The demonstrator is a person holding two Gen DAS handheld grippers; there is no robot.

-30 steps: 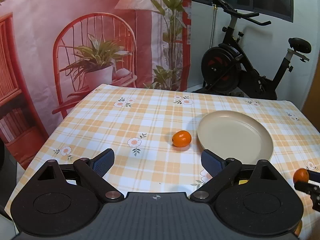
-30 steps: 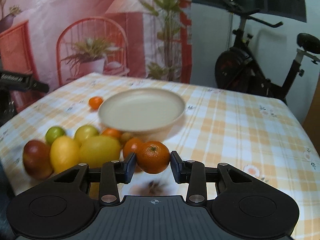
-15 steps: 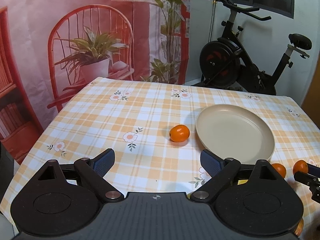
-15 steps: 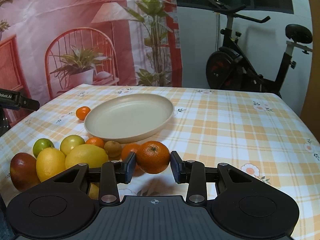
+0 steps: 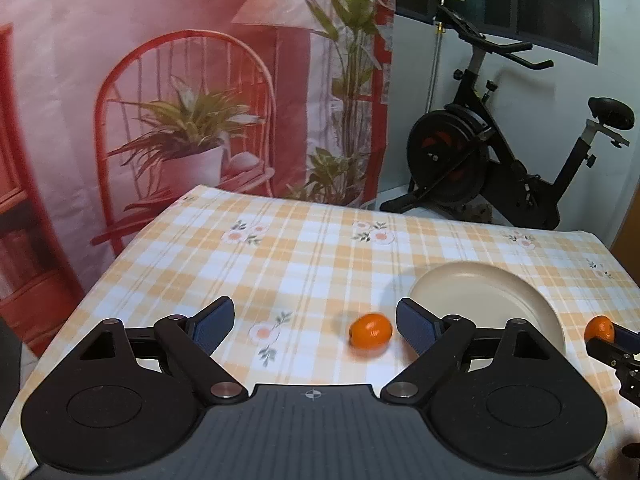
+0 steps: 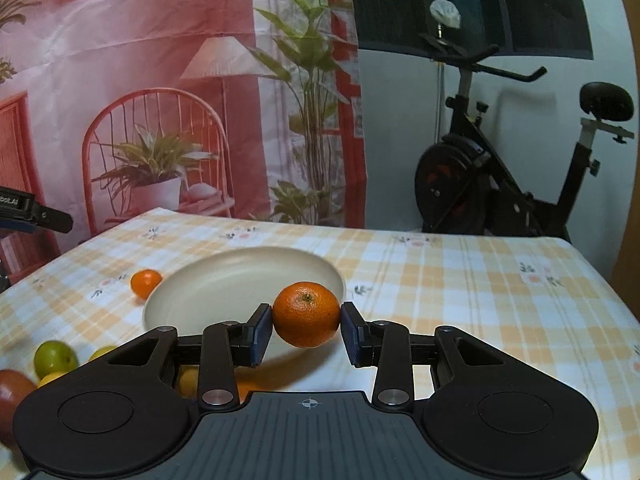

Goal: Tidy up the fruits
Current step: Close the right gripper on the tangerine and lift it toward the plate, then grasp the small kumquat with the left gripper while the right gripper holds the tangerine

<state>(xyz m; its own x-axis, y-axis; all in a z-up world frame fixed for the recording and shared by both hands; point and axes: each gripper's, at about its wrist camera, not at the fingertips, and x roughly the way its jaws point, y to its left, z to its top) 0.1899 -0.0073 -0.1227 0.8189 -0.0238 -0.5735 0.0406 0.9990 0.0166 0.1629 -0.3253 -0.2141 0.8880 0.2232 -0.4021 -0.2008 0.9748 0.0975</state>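
Note:
My right gripper [image 6: 306,332] is shut on an orange mandarin [image 6: 306,314] and holds it in the air just in front of the beige plate [image 6: 208,280]. My left gripper [image 5: 314,322] is wide open and empty above the tablecloth; a small orange fruit [image 5: 370,330] lies on the cloth just inside its right finger. The plate [image 5: 480,292] also shows in the left wrist view, with the held mandarin [image 5: 599,328] at the right edge. The small orange fruit [image 6: 145,281] lies left of the plate in the right wrist view.
A green lime [image 6: 55,358], a yellow fruit [image 6: 102,353] and a dark red fruit [image 6: 12,390] lie at the near left, partly hidden by my right gripper. An exercise bike [image 5: 500,160] stands behind the table. A printed backdrop [image 5: 180,100] hangs at the far edge.
My right gripper has lifted the mandarin and moved it forward toward the plate. My left gripper has come closer to the small orange fruit, which now sits between its fingers.

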